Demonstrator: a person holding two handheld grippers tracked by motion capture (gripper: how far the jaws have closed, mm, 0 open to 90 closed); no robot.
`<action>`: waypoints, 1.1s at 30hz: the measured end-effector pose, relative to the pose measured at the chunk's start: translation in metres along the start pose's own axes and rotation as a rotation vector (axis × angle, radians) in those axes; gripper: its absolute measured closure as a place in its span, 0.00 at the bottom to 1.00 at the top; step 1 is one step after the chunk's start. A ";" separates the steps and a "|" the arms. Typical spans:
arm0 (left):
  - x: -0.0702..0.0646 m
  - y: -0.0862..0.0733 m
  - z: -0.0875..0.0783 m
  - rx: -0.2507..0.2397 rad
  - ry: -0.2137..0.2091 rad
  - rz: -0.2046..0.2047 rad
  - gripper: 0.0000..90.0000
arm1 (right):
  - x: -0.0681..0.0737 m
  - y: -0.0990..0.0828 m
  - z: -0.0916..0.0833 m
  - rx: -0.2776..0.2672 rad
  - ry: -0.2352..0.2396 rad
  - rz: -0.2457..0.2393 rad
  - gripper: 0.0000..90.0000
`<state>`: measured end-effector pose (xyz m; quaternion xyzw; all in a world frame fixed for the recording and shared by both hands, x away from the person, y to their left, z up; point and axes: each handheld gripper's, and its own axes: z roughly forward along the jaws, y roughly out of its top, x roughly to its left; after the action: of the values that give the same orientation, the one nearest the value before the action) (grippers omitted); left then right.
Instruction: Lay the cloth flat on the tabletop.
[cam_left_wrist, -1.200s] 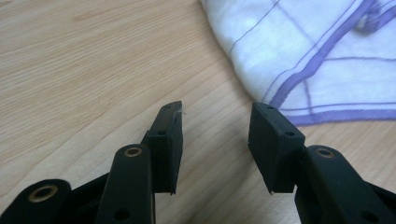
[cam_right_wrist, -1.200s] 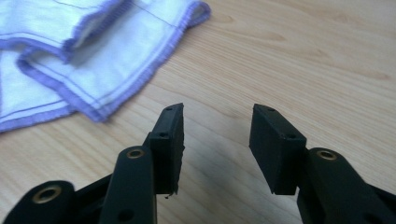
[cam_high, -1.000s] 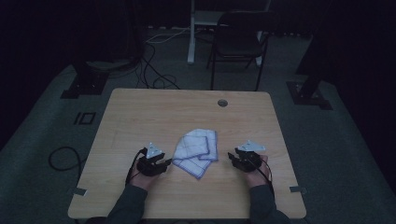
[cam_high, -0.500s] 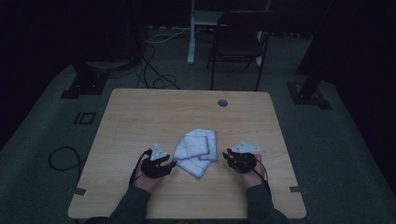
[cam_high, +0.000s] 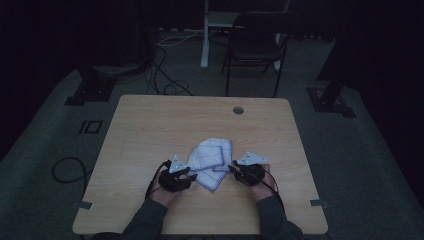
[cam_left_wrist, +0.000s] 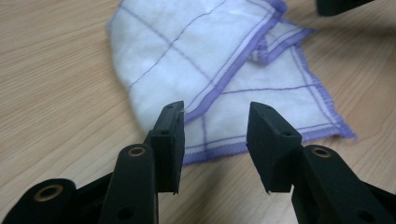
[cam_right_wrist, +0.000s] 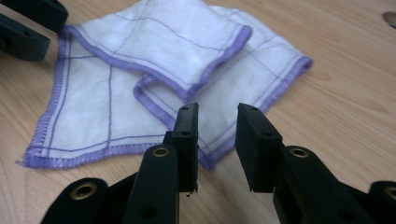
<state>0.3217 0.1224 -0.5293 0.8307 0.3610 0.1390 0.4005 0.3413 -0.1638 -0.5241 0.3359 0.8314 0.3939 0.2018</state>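
A: Start at the near edge of the bench. What's there?

B: Two sleeved forearms come over that edge. The left hand carries the left gripper, the right hand the right gripper. Both point inward at each other, a little in from the near edge.

A: And the fingers?

B: On the left gripper, in its own view, the fingers stand well apart with nothing pinched; the tips hang just short of the cloth's purple hem. On the right gripper the fingers are apart too, by a narrower gap, and have just been opening a bit; the cloth's near corner lies under and beyond the tips, not squeezed by the pads.

A: Where is the cloth?

B: The white cloth, with purple lines and a purple border, lies flat on the bench between the two grippers, slightly nearer the near edge than the far one. It is folded loosely, one layer lapped over another.

A: Anything past it?

B: Bare wood, then a round cable hole near the far edge. Beyond the bench, a dark chair on the floor.
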 end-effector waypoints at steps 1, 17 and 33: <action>-0.002 0.001 0.001 -0.002 -0.006 0.000 0.64 | 0.001 0.000 0.001 0.002 0.006 -0.006 0.76; -0.029 0.008 0.018 0.013 -0.073 0.044 0.63 | 0.010 0.003 0.019 0.045 0.043 -0.056 0.60; -0.046 0.010 0.034 0.042 -0.110 0.076 0.62 | 0.010 0.002 0.028 0.076 0.041 -0.080 0.64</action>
<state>0.3119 0.0666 -0.5403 0.8584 0.3095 0.1008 0.3964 0.3519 -0.1412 -0.5406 0.3017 0.8624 0.3606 0.1876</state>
